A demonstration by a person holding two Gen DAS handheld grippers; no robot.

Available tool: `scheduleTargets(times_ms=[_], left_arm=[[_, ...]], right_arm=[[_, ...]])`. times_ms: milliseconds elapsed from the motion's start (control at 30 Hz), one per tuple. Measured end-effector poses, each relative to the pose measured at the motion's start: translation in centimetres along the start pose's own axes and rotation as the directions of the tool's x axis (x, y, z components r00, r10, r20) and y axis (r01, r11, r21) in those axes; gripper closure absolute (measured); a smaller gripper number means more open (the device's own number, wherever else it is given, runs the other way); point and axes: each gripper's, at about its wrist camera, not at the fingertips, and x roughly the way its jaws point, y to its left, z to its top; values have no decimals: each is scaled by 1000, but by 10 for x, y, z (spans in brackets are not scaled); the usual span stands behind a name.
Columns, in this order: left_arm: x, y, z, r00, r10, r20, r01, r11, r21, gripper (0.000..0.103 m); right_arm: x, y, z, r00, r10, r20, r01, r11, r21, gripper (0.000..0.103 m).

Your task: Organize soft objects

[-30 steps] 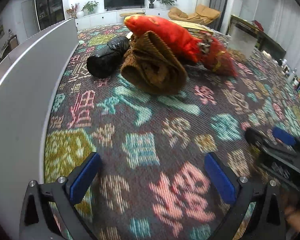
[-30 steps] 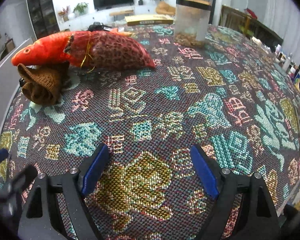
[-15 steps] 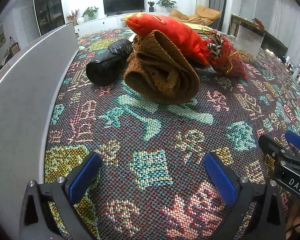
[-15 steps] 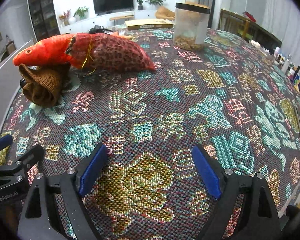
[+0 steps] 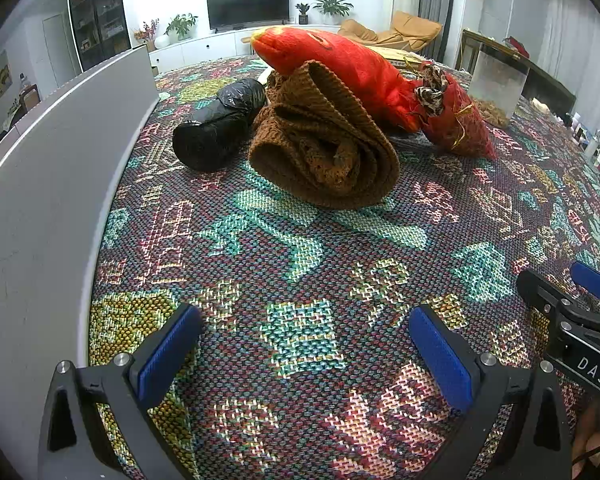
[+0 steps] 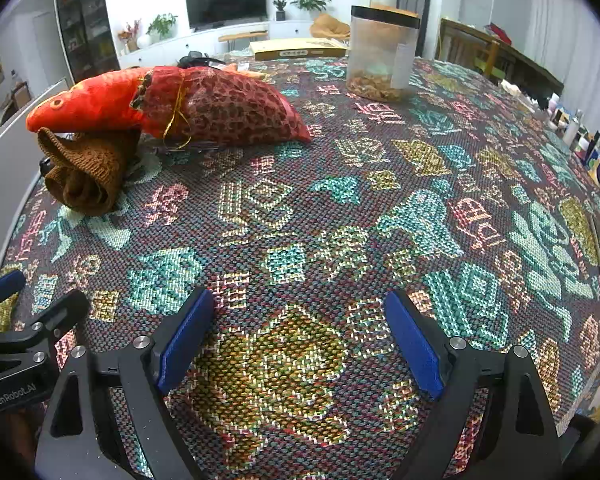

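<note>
While "GenRobot.AI" is read on the left gripper and "DAS" on the right gripper — both spread wide, nothing held — the brown knit, under the red fish plush, is now seen closer.

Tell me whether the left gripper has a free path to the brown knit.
Probably yes. The left gripper is open and points roughly at the brown knit, with only bare tablecloth between them. The red fish lies across the knit's far side, so lifting could drag it.
</note>
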Motion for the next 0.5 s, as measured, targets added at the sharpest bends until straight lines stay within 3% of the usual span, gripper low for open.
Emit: scheduleTargets(times_ms=[267,500], left_arm=[[0,0,0,1000,0,1,0,1000,0,0],[0,0,0,1000,-1,1,1,1000,-1,0]], right_arm=[[3,0,8,998,8,-60,-8,1000,-3,13],[0,-1,-1,1000,17,0,-17,1000,-10,12]])
